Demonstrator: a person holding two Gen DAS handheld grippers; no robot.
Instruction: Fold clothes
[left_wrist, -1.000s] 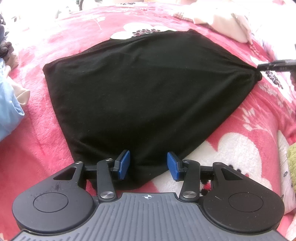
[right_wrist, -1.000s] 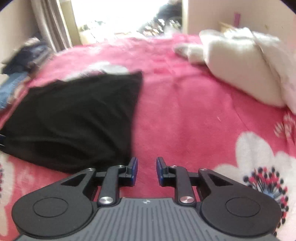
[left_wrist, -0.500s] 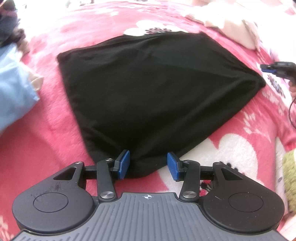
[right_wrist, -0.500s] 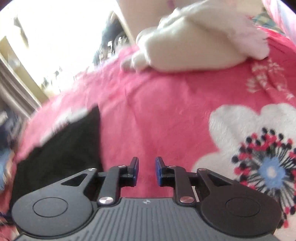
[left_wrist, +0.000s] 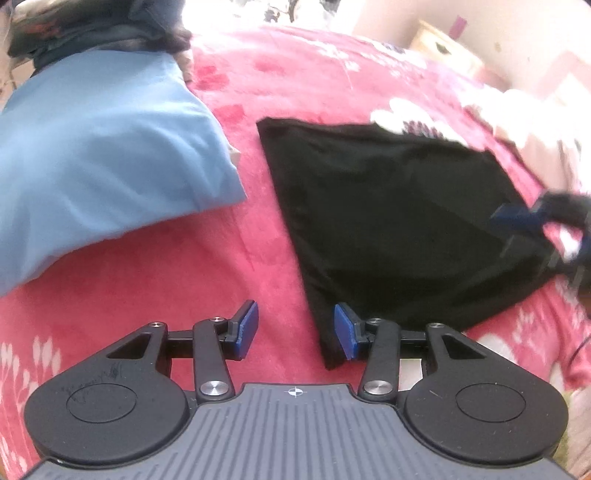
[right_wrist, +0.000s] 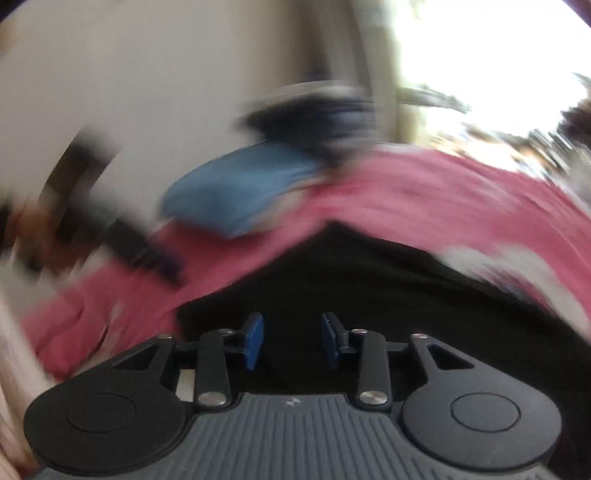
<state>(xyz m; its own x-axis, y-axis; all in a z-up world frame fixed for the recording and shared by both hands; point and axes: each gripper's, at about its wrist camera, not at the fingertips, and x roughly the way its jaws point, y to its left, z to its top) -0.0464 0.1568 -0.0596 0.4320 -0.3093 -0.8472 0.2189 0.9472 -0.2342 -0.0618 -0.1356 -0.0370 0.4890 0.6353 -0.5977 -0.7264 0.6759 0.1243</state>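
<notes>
Left wrist view: a black garment (left_wrist: 388, 221) was seen laid flat in a folded shape on the pink blanket (left_wrist: 147, 277), both grippers held open and empty.

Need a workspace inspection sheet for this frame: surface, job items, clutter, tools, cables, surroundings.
Surface: pink floral blanket on a bed.
Job's things: black garment lying flat, mostly smoothed; near corner by the left tool's right finger.
Clutter: blue pillow left of the garment, apart from it; dark clothes pile behind it; pale fabric at far right.
Grippers: left tool open, empty, over blanket at the garment's edge; right tool open, empty, over the garment, view blurred.
Cables: thin dark cord at right edge.
Surroundings: pale wall, bright window.
</notes>
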